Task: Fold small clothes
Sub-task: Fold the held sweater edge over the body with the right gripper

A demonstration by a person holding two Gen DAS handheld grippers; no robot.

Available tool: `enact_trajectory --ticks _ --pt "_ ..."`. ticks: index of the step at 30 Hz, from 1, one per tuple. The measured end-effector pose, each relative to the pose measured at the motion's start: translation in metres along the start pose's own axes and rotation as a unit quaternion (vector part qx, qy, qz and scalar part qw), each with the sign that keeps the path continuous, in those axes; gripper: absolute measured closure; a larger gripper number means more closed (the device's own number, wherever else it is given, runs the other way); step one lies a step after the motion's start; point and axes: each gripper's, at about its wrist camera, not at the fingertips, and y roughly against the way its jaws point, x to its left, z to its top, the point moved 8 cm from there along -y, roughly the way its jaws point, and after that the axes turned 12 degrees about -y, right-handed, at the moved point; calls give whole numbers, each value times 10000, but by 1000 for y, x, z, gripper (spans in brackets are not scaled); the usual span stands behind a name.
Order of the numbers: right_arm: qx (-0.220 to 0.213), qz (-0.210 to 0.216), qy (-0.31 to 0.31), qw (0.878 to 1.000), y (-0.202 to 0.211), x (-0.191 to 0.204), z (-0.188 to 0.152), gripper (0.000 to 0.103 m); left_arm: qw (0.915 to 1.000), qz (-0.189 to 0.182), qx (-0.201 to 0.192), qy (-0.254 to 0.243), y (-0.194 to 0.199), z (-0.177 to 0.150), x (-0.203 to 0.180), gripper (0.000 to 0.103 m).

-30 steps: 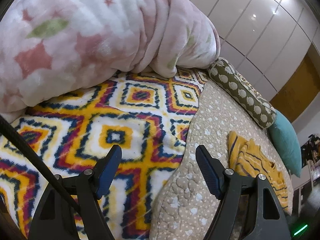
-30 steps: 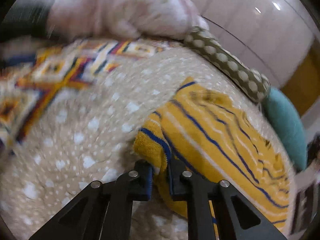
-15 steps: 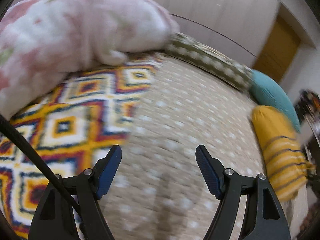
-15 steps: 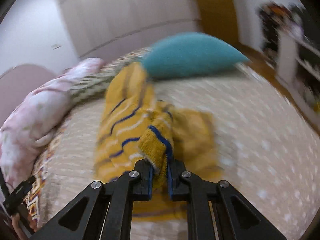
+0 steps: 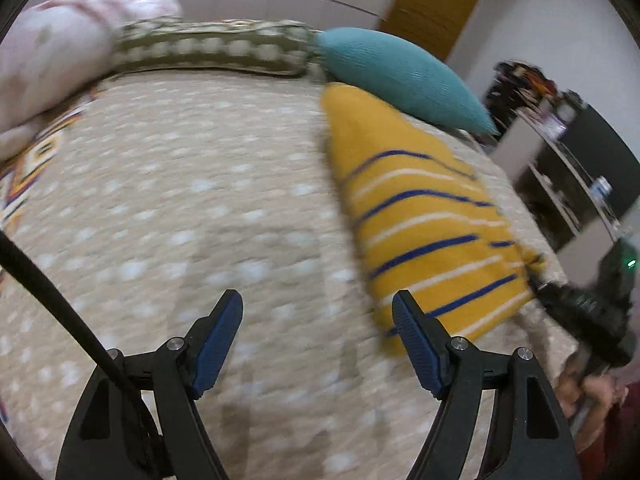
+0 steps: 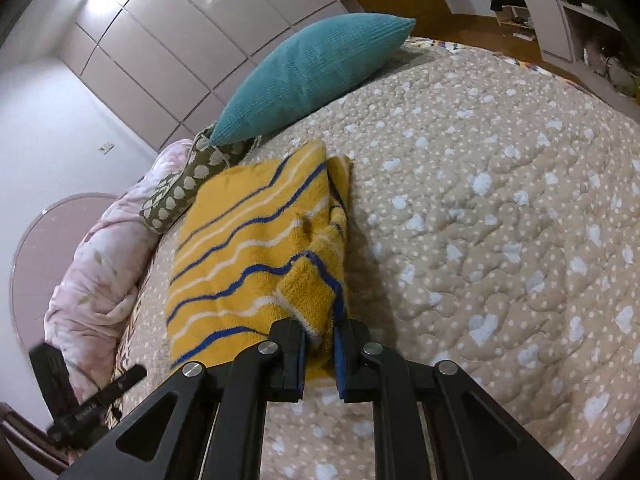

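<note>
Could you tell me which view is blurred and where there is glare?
Left wrist view: motion blur smears the bedspread and sweater. Right wrist view: sharp, with ceiling-light glare on the glossy wardrobe. Both show fisheye bending.

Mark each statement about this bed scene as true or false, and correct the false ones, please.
1. The right gripper pinches the yellow striped garment. True.
2. The left gripper holds the garment too. False: nothing is between its fingers, which are opening above the beige bedspread.
3. The teal pillow lies beyond the garment. True.
4. The garment has red stripes. False: they are blue and white.
5. The garment lies on the pink blanket. False: it lies on the bedspread.
</note>
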Motion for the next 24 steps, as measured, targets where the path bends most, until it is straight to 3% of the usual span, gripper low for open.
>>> enact_trajectory --ticks 3,6,7,9,10,12,14,18,19,20,21,24 --pt "246 7 166 9996 -12 -10 -5 86 9999 -135 3 -72 -15 21 -17 23" --pt "96 210 163 9996 4 -13 5 76 9996 -271 -36 -107 -23 33 -22 19" --pt "-28 318 165 9994 14 -14 11 66 9995 -278 -53 -111 -25 34 -19 17" --pt "-218 536 140 9982 30 -13 26 37 9996 -255 -77 -84 -34 40 -14 15" --pt "-271 626 169 9975 32 -11 37 34 9996 -293 -50 -30 -41 42 -11 15" --pt "-169 647 146 9977 24 -8 52 33 9978 -637 28 187 -55 46 -9 13" --pt "255 790 118 9965 -5 -2 64 33 9944 -971 151 391 -70 51 -10 11" --pt "771 638 141 9949 -67 9 71 33 9822 -1699 412 691 -99 59 -26 12" --pt "902 694 97 9935 -79 12 71 33 9811 -1743 508 675 -106 59 -33 12" --pt "1033 797 13 9914 -95 16 70 34 9832 -1641 517 611 -108 60 -36 19" --pt "1146 883 -81 9894 -105 20 69 50 9862 -1499 500 493 -106 64 -39 28" --pt "1294 1101 -257 9851 -116 33 70 62 9878 -1465 409 337 -86 77 -40 48"
